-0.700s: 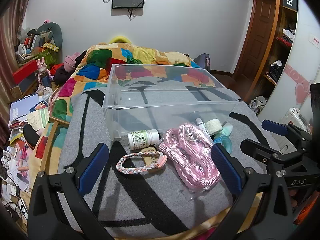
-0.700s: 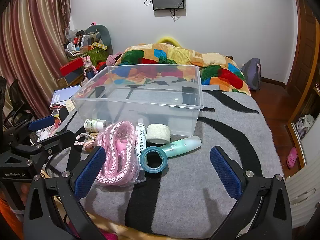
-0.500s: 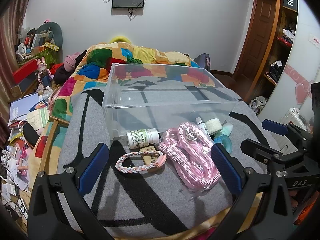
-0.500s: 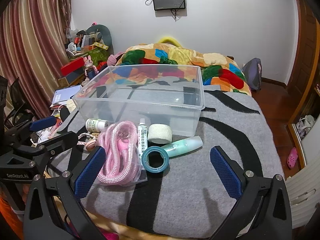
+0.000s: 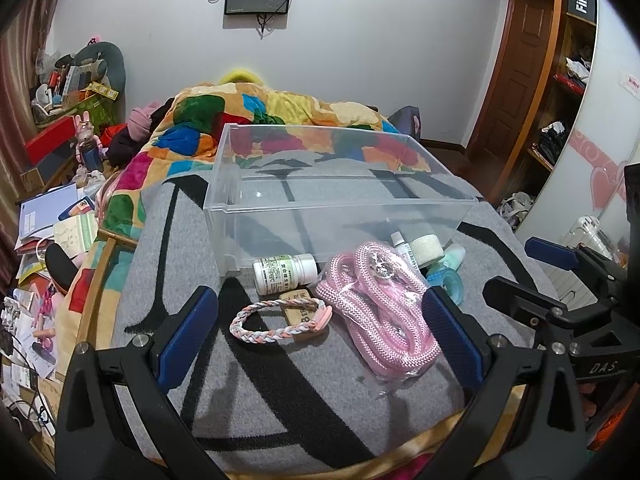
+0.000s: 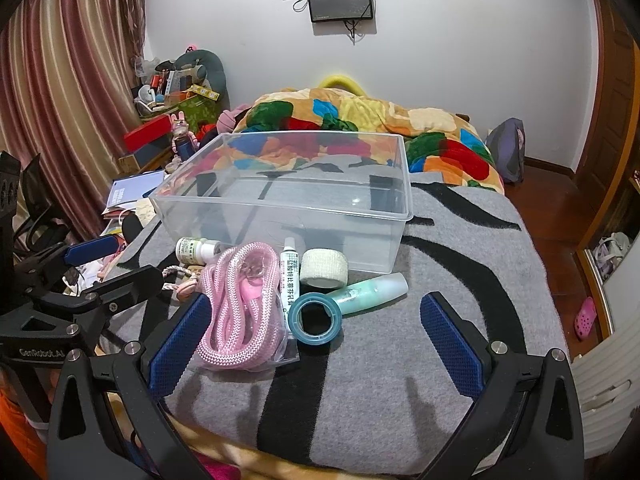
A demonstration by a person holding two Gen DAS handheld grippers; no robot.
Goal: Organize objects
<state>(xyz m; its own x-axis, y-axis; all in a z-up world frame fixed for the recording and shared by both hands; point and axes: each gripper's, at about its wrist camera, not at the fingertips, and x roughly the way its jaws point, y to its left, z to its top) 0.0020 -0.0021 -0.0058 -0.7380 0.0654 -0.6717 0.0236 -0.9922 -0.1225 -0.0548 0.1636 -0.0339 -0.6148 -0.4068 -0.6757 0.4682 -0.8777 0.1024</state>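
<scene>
Nothing is packed yet: the clear box (image 5: 336,208) sits empty. Both the left gripper (image 5: 320,324) and right gripper (image 6: 316,328) hover spread wide, holding nothing. Next likely means lowering onto the bracelet (image 5: 280,320) or tape roll (image 6: 315,317).

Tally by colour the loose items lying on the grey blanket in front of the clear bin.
Pink: 2, bagged pink rope, braided pink-white bracelet
White: 3, pill bottle, ointment tube, gauze roll
Teal: 2, tape ring, green tube
Total: 7
</scene>
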